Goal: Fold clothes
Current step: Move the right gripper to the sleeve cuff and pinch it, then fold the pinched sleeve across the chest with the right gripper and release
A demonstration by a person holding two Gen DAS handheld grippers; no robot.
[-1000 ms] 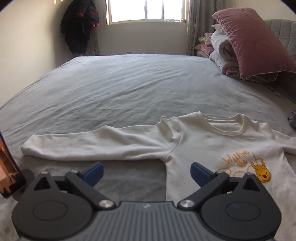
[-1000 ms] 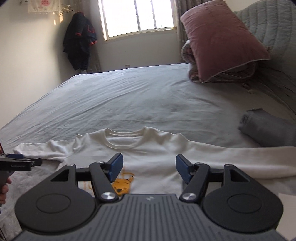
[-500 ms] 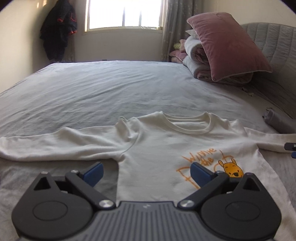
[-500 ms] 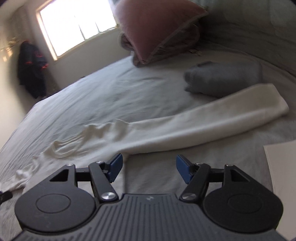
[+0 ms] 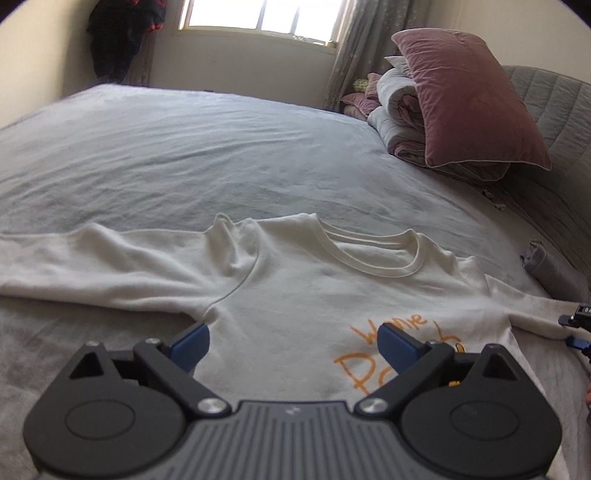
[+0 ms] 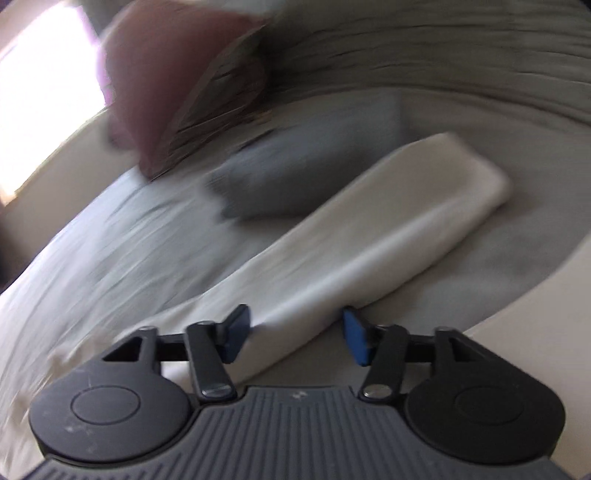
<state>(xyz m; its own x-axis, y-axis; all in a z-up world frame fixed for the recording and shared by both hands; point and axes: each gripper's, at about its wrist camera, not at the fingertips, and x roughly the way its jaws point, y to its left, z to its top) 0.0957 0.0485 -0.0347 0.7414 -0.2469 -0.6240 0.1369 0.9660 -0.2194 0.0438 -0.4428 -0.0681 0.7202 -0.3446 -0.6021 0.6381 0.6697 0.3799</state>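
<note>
Garment: cream sweatshirt (image 5: 314, 284), long-sleeved, lying face up and spread flat on the bed (image 5: 221, 155), collar toward the far side.
Print: orange lettering (image 5: 373, 350) on the chest, partly hidden behind the near gripper finger.
Sleeves: one sleeve (image 5: 92, 262) runs out flat to the left in the left wrist view; the other sleeve (image 6: 369, 236) runs diagonally across the right wrist view, its cuff at the upper right.
Left hand-held gripper (image 5: 293, 341): jaws wide apart, nothing between the pads; it hangs over the sweatshirt body near the armpit seam, with one blue pad (image 5: 190, 341) at the sleeve junction.
Right hand-held gripper (image 6: 297, 332): jaws have just been closing. The sleeve lies between the pads, but a gap shows on each side, so it is not yet pinched. This view is motion-blurred.
Bed covering: grey sheet, lightly creased.
Other items: folded grey garment (image 6: 306, 173) just beyond the sleeve cuff; mauve pillow (image 5: 469, 99) leaning on a stack of folded bedding (image 5: 395, 114) at the far right; dark clothing (image 5: 122, 33) hanging by the window (image 5: 258, 14).
</note>
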